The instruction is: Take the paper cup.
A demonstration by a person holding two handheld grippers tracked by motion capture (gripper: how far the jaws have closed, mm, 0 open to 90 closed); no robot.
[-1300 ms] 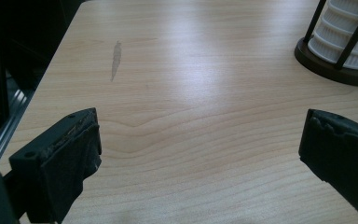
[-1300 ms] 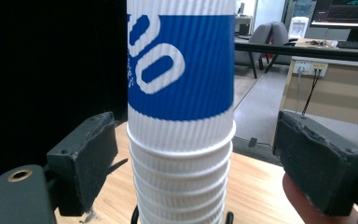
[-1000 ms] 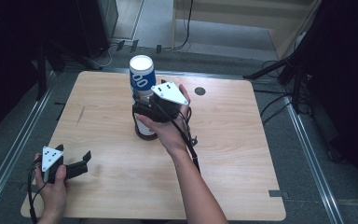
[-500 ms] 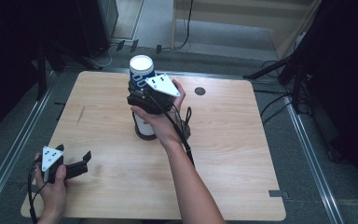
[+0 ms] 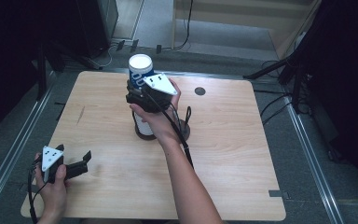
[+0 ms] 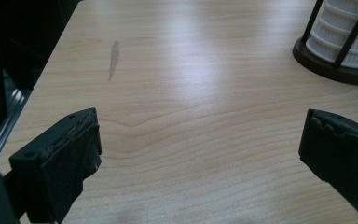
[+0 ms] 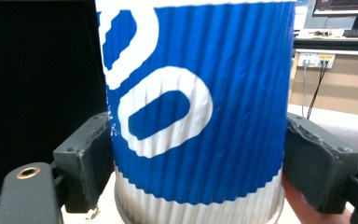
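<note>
My right gripper (image 7: pixel 196 154) has just closed on the light, crushable paper cup (image 7: pixel 196 98), gripping its ribbed lower wall gently; my left gripper (image 6: pixel 196 158) rests open, empty.

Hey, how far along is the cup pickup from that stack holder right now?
Done: the right gripper has reached the top blue cup, and its fingers, which have just been closing, press on both sides. In hand: that grip, with the cup seated on the stack in the holder. Left: lifting it off and setting it down. The left gripper waits open over the table.
</note>
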